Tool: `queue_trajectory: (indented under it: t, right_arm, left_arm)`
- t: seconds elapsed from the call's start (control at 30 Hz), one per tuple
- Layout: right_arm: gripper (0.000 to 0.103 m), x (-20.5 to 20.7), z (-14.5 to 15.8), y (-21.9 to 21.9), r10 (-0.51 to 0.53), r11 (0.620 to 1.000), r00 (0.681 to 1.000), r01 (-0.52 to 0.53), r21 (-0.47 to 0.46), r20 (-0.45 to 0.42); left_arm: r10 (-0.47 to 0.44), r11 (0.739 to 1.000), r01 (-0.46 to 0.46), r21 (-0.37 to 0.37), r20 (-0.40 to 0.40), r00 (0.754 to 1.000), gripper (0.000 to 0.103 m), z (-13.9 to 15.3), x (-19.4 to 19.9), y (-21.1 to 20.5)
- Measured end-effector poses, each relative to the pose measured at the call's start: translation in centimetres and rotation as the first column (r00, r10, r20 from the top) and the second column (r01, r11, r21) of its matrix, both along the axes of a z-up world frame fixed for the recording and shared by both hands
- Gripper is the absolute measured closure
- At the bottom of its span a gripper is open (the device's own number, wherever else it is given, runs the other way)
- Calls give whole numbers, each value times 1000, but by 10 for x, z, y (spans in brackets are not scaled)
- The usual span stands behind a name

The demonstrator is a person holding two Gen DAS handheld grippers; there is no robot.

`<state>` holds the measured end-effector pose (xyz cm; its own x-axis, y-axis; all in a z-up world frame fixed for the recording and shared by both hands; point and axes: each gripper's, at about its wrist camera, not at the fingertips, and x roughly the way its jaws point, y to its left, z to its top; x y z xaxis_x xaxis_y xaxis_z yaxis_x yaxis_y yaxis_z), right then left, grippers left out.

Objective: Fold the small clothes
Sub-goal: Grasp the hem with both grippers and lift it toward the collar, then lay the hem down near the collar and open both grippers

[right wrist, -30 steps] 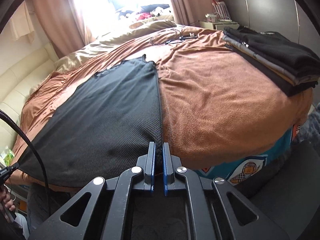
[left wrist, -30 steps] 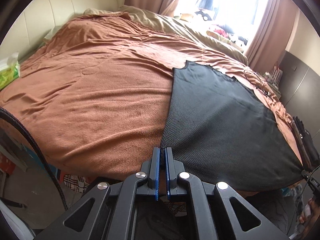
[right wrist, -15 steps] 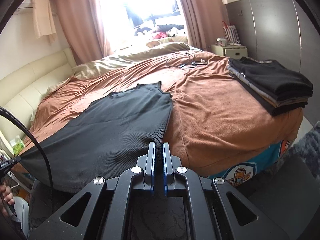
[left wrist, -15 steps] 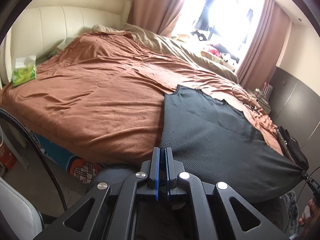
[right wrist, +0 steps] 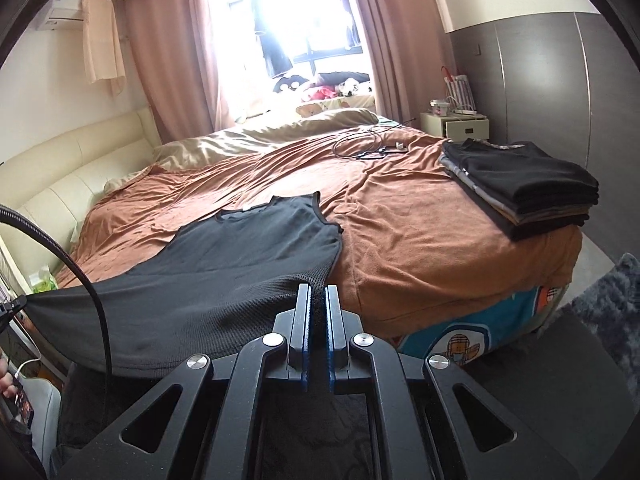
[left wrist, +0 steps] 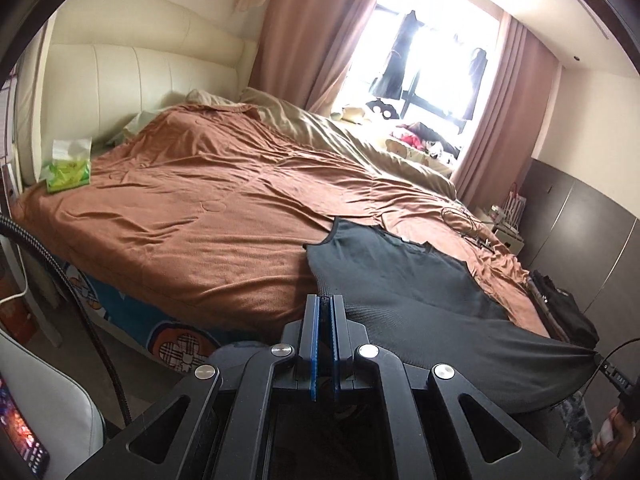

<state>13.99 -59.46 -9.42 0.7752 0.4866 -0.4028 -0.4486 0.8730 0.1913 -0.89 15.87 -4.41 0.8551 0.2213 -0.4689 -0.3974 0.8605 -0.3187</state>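
Note:
A black mesh sleeveless top (left wrist: 404,280) (right wrist: 248,264) lies stretched from the brown bedspread (left wrist: 208,216) (right wrist: 420,236) out past the bed's near edge. Its collar end rests on the bed; its hem hangs taut in the air between my two grippers. My left gripper (left wrist: 325,300) is shut on one hem corner. My right gripper (right wrist: 318,290) is shut on the other hem corner, with mesh showing between its blue pads. In the left wrist view the right gripper (left wrist: 600,358) shows at the far right edge, pinching the fabric.
A stack of folded dark clothes (right wrist: 524,184) sits on the bed's right corner. A cable and phone (right wrist: 372,146) lie further back, a green tissue pack (left wrist: 68,168) by the cream headboard. A bedside cabinet (right wrist: 456,124) and dark wardrobe stand to the right.
Both grippers have pulled back and up from the bed, dragging the top's hem off the near edge. The garment now looks smaller and further off, with more of the room in view.

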Motion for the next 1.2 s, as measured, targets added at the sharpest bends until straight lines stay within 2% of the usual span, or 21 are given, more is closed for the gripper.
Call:
queue_trajectory:
  t: [0.17, 0.5, 0.67, 0.8, 0.97, 1.2]
  right_arm:
    - [100, -3, 1, 0, -3, 1000, 1000, 3, 0, 7]
    - [100, 22, -1, 15, -7, 1000, 1000, 7, 11, -10]
    - [100, 55, -1, 36, -27, 1000, 998, 27, 3, -50]
    - [100, 81, 11, 56, -38, 999, 998, 38, -2, -59]
    - [100, 119, 20, 80, -42, 999, 997, 41, -12, -64]
    - [100, 172, 19, 108, -39, 999, 994, 35, -40, -105]
  left_arm:
    - [-3, 1000, 3, 11, 14, 1000, 98, 7, -3, -1]
    - [15, 1000, -15, 7, -21, 1000, 98, -8, 27, 9]
    - [14, 1000, -14, -4, -48, 999, 98, -14, 58, 22]
    - [13, 1000, -15, -17, -73, 997, 98, -13, 86, 35]
    - [14, 1000, -15, -6, -102, 995, 98, -9, 126, 48]
    - [12, 1000, -11, 8, -156, 988, 98, -18, 181, 64]
